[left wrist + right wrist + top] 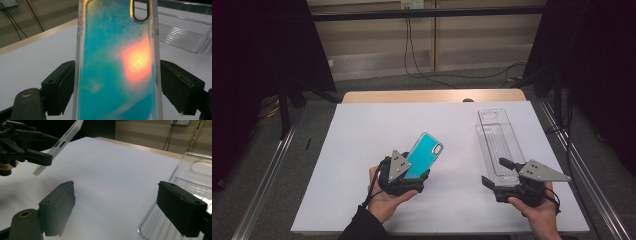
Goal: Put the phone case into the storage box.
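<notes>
1. We hold the left gripper in a palm-up left hand low over the near middle of the white sheet, forearm coming in from the near edge; the jaws point up and away from us.
2. Its jaws are clamped on the teal phone case, one pad on each long edge. In the left gripper view the teal phone case stands straight up between the two black pads, its camera cut-out at the far end.
3. The case is lifted off the sheet and tilted, its far end leaning toward the right side of the table.
4. Our right hand holds the right gripper near the sheet's near right corner, jaws aimed forward and a little left.
5. The right jaws stand apart with nothing between them. In the right gripper view, one jaw sits over bare sheet, the other over the near end of the clear case.
6. The clear case lies flat along the right part of the sheet, just ahead of the right gripper, its long right side near the sheet's right edge.
7. Broad bare sheet lies ahead and to the left of the left gripper, and between the two hands; the wooden table edge shows beyond the sheet's far side.
</notes>
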